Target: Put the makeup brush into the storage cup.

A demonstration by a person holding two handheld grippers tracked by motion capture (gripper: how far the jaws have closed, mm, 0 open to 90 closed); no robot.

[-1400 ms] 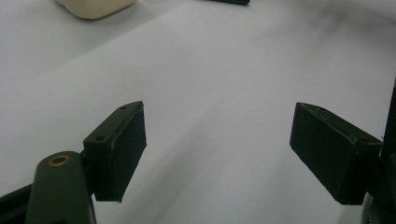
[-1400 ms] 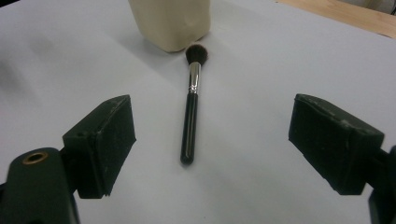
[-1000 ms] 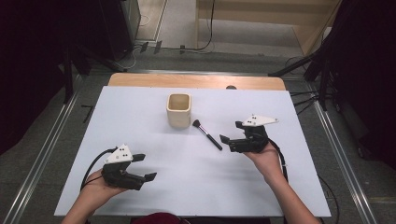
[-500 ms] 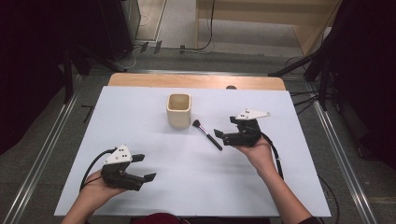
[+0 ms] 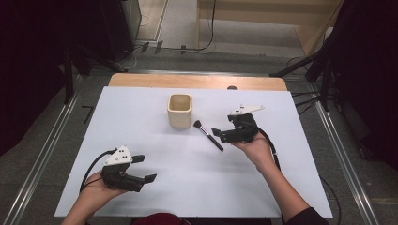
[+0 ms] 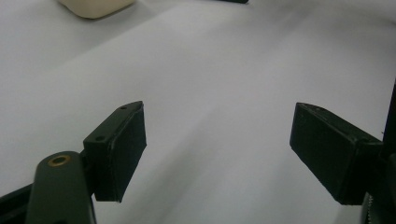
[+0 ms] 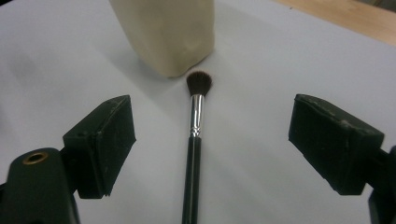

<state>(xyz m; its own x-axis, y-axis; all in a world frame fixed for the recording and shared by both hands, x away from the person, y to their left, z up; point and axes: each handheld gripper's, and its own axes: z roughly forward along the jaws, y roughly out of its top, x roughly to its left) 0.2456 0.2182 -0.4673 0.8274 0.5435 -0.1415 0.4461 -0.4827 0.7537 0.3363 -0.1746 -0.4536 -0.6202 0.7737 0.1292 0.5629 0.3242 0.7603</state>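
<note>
A cream square cup [image 5: 179, 110] stands upright near the back middle of the white table top [image 5: 141, 122]. Just right of it lies a black-handled makeup brush [image 5: 208, 135], bristles toward the cup. In the right gripper view the brush [image 7: 193, 140] runs straight up between my open jaws, with the cup [image 7: 166, 32] beyond its dark bristles. My right gripper [image 5: 219, 133] hovers open at the brush's handle end, touching nothing. My left gripper [image 5: 143, 169] is open and holds nothing near the front left; its view has the cup's base [image 6: 95, 7] far off.
A wooden strip [image 5: 197, 81] borders the table's far edge. Metal rails [image 5: 342, 154] run along both sides, and cables and dark stands sit on the floor behind. Bare white surface lies between the two grippers.
My right gripper has moved left and slightly away from me, closing in on the brush's handle. The left gripper has stayed almost still.
</note>
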